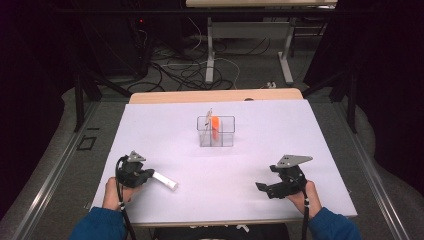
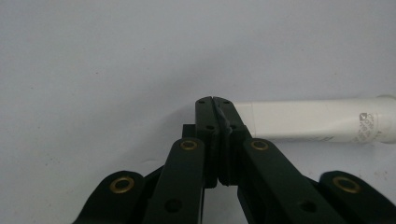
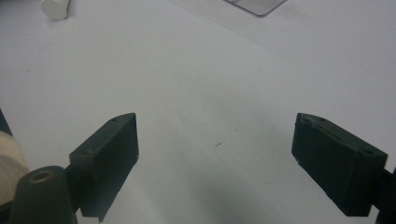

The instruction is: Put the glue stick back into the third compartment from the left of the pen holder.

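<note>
A white tube [image 1: 165, 181] lies on the white table near its front left, with the cap end pointing right. My left gripper [image 1: 150, 175] is at the tube's left end. In the left gripper view the jaws [image 2: 214, 100] are pressed together, a thin flat edge of the tube [image 2: 317, 120] is pinched between them, and the tube's body runs off to the right. My right gripper [image 1: 266, 179] rests at the front right, jaws wide open [image 3: 215, 130] over bare table, nothing between them. The tube's cap [image 3: 55, 7] shows far off in the right gripper view.
A clear two-compartment box [image 1: 226, 134] stands mid-table with an orange item [image 1: 215, 125] and a thin stick in its left compartment; its corner [image 3: 257, 4] shows in the right gripper view. Beyond the table's far edge are desk legs and cables on the floor.
</note>
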Motion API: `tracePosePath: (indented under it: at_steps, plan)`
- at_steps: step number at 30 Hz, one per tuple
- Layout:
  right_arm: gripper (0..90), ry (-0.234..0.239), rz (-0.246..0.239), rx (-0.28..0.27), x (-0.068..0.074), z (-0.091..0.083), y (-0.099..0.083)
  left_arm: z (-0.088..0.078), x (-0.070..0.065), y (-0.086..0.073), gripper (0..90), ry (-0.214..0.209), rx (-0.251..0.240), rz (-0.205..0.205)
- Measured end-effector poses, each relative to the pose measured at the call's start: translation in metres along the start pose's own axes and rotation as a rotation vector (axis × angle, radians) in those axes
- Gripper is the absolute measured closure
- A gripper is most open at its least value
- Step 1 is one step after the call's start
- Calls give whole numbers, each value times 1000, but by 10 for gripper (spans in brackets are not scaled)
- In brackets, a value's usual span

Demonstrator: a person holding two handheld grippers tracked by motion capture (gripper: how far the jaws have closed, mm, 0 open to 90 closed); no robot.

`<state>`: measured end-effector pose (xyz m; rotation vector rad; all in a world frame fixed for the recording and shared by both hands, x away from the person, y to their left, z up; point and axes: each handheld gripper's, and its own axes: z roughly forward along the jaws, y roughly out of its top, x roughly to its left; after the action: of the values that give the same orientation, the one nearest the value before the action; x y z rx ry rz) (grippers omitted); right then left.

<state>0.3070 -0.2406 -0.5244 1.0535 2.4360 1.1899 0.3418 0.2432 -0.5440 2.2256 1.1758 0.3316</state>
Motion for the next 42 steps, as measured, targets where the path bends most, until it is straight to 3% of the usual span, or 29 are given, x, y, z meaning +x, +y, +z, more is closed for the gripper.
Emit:
tracePosePath:
  at_steps: [17,25,38,42]
  plan:
    - [143,3,3,11,1,1,0,0,-24,2,897,-40,39,16]
    - [143,11,-3,12,2,2,0,0,-37,4,897,-83,68,24]
    - [142,26,-9,21,7,5,1,6,-57,5,897,-136,75,25]
    - [142,29,-12,23,8,6,2,7,-61,5,896,-154,82,47]
